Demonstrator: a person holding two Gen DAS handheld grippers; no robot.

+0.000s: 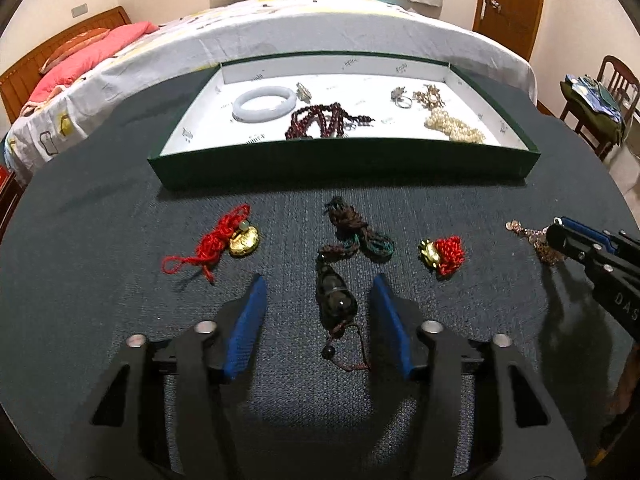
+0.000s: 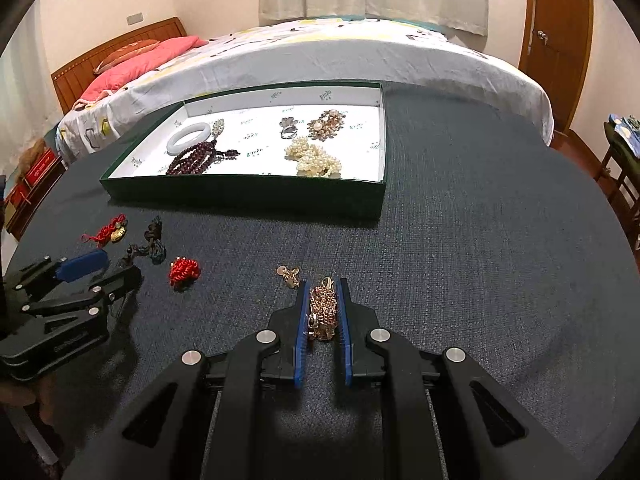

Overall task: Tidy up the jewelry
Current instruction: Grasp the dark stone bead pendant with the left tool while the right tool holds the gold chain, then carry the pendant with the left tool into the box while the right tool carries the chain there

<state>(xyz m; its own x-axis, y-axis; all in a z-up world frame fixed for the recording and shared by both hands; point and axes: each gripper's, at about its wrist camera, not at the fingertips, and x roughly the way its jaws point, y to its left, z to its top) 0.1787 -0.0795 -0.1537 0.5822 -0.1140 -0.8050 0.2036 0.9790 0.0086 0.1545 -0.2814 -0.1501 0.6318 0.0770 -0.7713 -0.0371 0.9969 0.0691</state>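
**Right gripper holds the chain, left one straddles the dark pendant**

My right gripper [image 2: 323, 310] is closed on the gold chain [image 2: 322, 312], low over the dark table [image 2: 480, 260]. My left gripper [image 1: 318, 308] stands half open (pads not touching) around the dark bead pendant [image 1: 334, 300]. Beside it lie two red-corded gold charms [image 1: 442, 255]. Behind them stands the green tray [image 1: 344, 160] with a pale bangle [image 1: 264, 104] and pearls [image 1: 454, 128].

Home bedroom: bed [image 1: 320, 32], pink pillow [image 1: 88, 56].
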